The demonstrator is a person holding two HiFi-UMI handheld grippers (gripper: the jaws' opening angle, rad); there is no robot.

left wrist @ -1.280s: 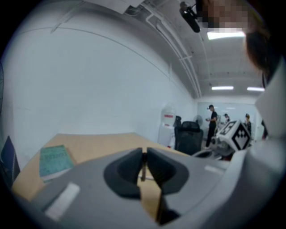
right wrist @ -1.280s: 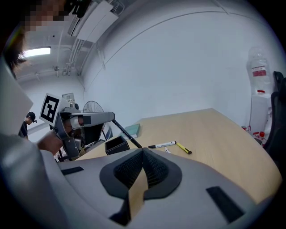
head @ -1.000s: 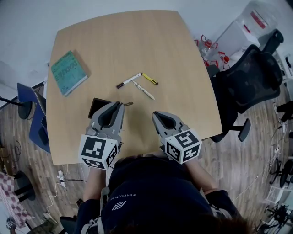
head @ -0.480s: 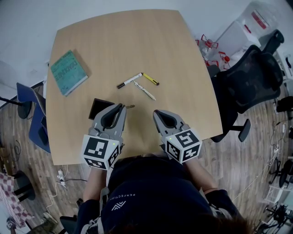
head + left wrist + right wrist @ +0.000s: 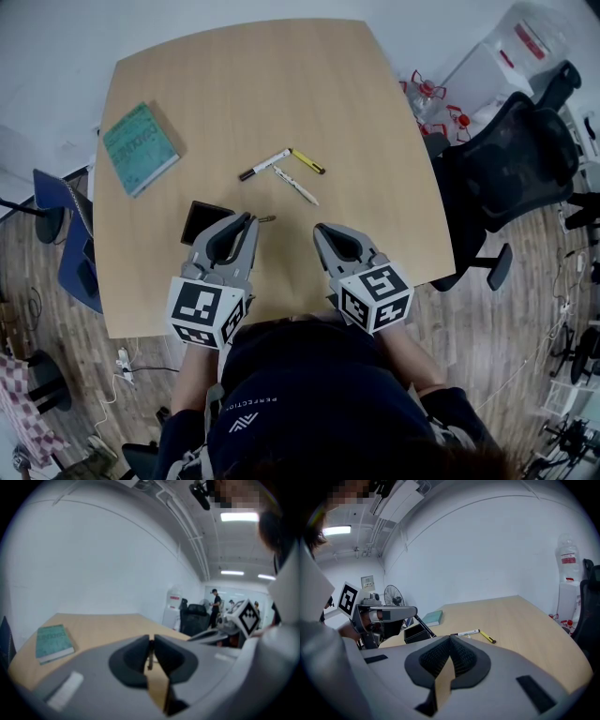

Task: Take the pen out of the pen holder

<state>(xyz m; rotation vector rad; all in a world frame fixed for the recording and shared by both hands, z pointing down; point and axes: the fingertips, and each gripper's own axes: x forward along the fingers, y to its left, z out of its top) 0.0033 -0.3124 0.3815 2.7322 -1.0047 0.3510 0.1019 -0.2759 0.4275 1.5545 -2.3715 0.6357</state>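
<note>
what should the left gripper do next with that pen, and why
Probably carry it forward and lay it beside the loose pens, since the left gripper is shut on a dark pen that looks clear of the black pen holder.

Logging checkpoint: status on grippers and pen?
Left gripper shut on pen; right gripper shut, empty. Pen beside holder, apparently out. Loose pens on table ahead, nothing blocking.

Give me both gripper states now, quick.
Left gripper: closed on a thin dark pen.
Right gripper: closed, nothing between the jaws.
</note>
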